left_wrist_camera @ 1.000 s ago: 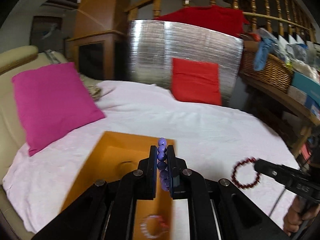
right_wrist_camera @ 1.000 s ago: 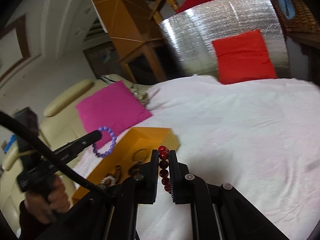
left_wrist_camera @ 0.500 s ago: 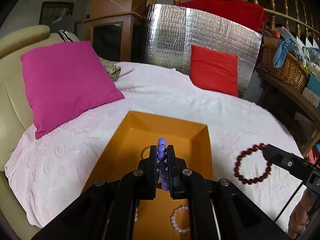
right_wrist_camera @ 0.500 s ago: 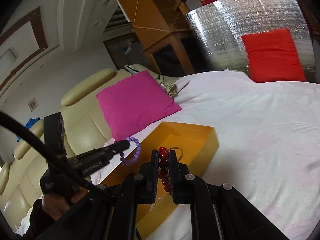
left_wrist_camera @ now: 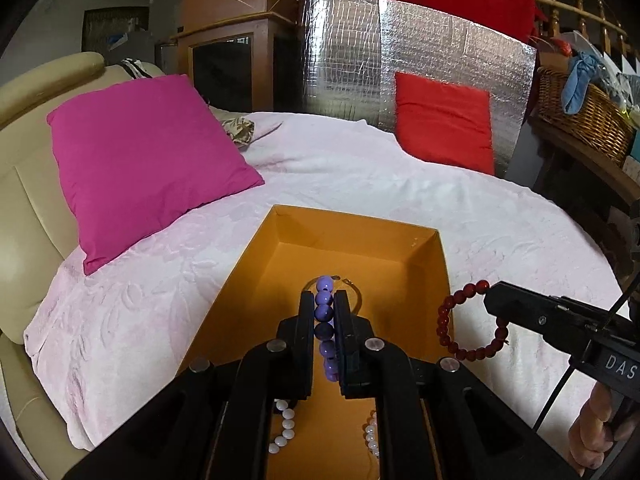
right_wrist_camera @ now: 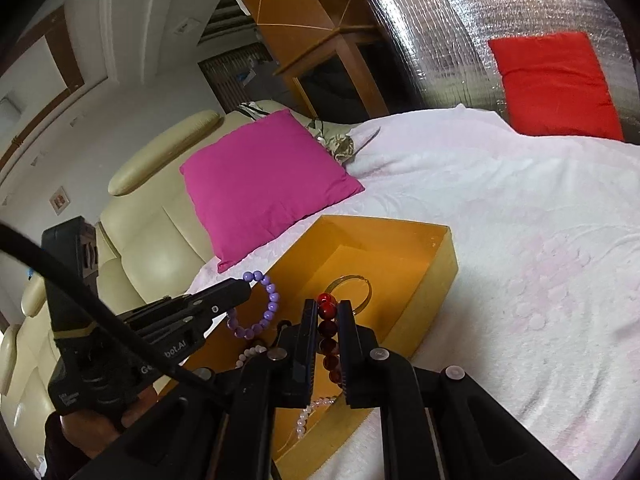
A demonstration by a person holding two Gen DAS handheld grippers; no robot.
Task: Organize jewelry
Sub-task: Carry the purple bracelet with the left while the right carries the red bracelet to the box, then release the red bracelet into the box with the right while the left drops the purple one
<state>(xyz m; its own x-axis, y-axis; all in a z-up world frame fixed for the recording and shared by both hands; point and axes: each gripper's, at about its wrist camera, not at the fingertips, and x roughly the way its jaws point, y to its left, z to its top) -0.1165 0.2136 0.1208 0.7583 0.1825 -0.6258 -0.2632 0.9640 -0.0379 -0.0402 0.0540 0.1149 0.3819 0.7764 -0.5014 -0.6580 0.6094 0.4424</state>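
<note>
- Jewelry is split between two grippers and an open orange box [left_wrist_camera: 424,240] that sits on a pale pink bedspread [left_wrist_camera: 168,280]
- Left gripper [left_wrist_camera: 324,300] is clenched on a purple bead bracelet [left_wrist_camera: 324,312], the beads lined up between its fingers and held above the box interior; from the right wrist camera the same bracelet [right_wrist_camera: 264,308] hangs as a loop from the gripper tip over the box's left side
- Right gripper [right_wrist_camera: 327,308] is clenched on a dark red bead bracelet [right_wrist_camera: 327,320]; from the left wrist camera that bracelet [left_wrist_camera: 468,328] dangles as a ring just at the box's right wall
- Inside the box lie a thin gold bangle [right_wrist_camera: 352,286] near the far end and white pearl strands [left_wrist_camera: 284,428] near the front
- Person's hand [left_wrist_camera: 592,432] grips the right tool's handle at the lower right edge of the left wrist view
- Magenta pillow [left_wrist_camera: 144,160] leans against a cream sofa [right_wrist_camera: 160,232] left of the box; a red cushion [left_wrist_camera: 444,120] rests against a silver foil panel [left_wrist_camera: 360,48] at the far side of the bed
- Wicker basket [left_wrist_camera: 584,112] with cloth items stands on a wooden shelf to the right
</note>
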